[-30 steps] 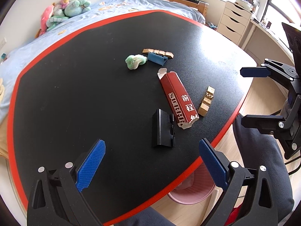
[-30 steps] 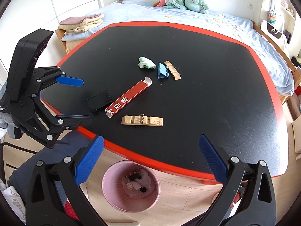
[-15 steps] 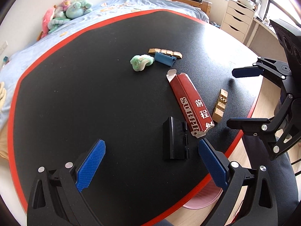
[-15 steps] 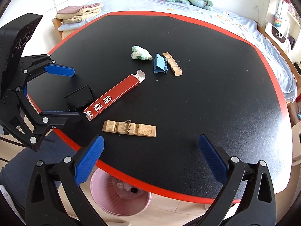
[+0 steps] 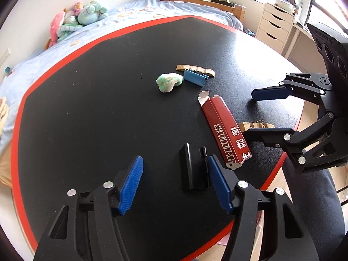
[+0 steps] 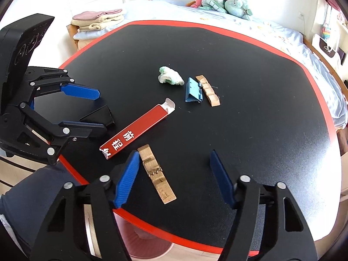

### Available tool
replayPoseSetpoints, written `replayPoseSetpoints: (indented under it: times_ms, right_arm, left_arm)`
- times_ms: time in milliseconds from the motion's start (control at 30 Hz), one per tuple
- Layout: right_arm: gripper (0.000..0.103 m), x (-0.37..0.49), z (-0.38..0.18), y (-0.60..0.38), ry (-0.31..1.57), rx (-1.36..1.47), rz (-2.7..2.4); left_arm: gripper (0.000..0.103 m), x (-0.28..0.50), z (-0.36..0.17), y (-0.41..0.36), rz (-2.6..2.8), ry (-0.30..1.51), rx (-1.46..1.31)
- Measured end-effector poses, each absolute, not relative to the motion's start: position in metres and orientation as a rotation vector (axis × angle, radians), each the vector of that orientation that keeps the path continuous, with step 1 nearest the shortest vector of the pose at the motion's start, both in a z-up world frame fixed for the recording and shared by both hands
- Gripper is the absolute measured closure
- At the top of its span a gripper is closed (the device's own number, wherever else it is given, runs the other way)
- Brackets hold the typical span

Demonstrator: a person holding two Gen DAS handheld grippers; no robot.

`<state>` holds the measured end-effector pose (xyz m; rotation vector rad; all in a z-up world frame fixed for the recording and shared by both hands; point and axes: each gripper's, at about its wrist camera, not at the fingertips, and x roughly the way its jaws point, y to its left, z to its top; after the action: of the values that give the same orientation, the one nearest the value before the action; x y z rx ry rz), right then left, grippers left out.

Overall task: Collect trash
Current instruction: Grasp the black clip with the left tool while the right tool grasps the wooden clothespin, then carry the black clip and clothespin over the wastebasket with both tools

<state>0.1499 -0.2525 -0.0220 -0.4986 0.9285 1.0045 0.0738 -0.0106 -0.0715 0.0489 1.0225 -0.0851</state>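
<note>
On the black table (image 5: 87, 108) lie a black clip (image 5: 193, 169), a long red box (image 5: 224, 128), a wooden clip (image 5: 256, 125), a blue clip (image 5: 195, 77), a wooden strip (image 5: 195, 68) and a green-white wad (image 5: 168, 82). My left gripper (image 5: 175, 182) is open, the black clip between its fingers near the right one. My right gripper (image 6: 174, 176) is open over the wooden clip (image 6: 156, 174), which lies by its left finger. The red box (image 6: 137, 130), black clip (image 6: 97, 117), blue clip (image 6: 193, 91) and wad (image 6: 170, 78) show in the right wrist view.
A pink bin (image 6: 143, 245) stands on the floor under the table's near edge. A bed (image 6: 217, 19) with plush toys (image 6: 224, 2) lies behind the table. A white drawer unit (image 5: 276, 24) stands at the back right. The table has a red rim (image 6: 195, 237).
Both grippers have moved forward and down over the table. The left one now straddles the black clip, the right one the wooden clip, and both jaws have narrowed.
</note>
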Motion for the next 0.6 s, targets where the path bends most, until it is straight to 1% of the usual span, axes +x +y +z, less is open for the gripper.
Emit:
replayPoseSetpoints:
  times_ms: [33,100,133,167,200,233,300,367,600]
  right_arm:
    - [0.051,0.148,-0.021,-0.252,0.928,-0.503,1.011]
    - [0.061,0.145,-0.019,-0.25,0.928,-0.512,1.021]
    - [0.062,0.143,-0.019,-0.25,0.93,-0.515,1.023]
    - [0.065,0.142,-0.018,-0.251,0.933,-0.517,1.023]
    - [0.069,0.14,-0.017,-0.251,0.935,-0.518,1.024]
    - [0.071,0.138,-0.017,-0.251,0.936,-0.52,1.026]
    - [0.083,0.135,-0.016,-0.252,0.939,-0.522,1.03]
    - [0.09,0.132,-0.016,-0.251,0.939,-0.529,1.029]
    - [0.09,0.128,-0.013,-0.253,0.94,-0.505,0.991]
  left_arm:
    - [0.054,0.073,-0.071,-0.011,-0.087,1.022,0.05]
    - [0.067,0.072,-0.07,-0.011,-0.09,1.024,0.051]
    - [0.069,0.072,-0.069,-0.011,-0.091,1.025,0.052]
    - [0.074,0.071,-0.069,-0.011,-0.092,1.027,0.053]
    - [0.077,0.07,-0.069,-0.012,-0.094,1.028,0.053]
    - [0.078,0.069,-0.068,-0.012,-0.094,1.029,0.054]
    - [0.078,0.068,-0.068,-0.012,-0.096,1.031,0.052]
    - [0.078,0.067,-0.068,-0.012,-0.098,1.029,0.044]
    - [0.078,0.065,-0.067,-0.01,-0.101,1.024,0.029]
